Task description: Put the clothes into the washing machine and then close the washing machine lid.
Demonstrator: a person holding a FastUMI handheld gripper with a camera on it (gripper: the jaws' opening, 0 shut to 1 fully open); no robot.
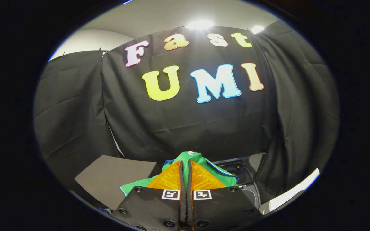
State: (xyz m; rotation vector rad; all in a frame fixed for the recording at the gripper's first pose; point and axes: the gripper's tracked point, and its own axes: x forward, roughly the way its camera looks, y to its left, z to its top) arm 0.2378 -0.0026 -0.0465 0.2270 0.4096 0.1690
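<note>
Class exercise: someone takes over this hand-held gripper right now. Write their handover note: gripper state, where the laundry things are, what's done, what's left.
Gripper: fingers closed on the green garment, which is pinched between them and lifted clear.
Washing machine: beyond and to one side of the fingers, lid raised and open.
Done: garment picked up.
Left: carry it over the opening, release it inside, then close the lid.
Whether more clothes wait nearby cannot be told.

A grey board (114,176) lies before the black cloth wall (75,112), under ceiling lights (201,24).
</note>
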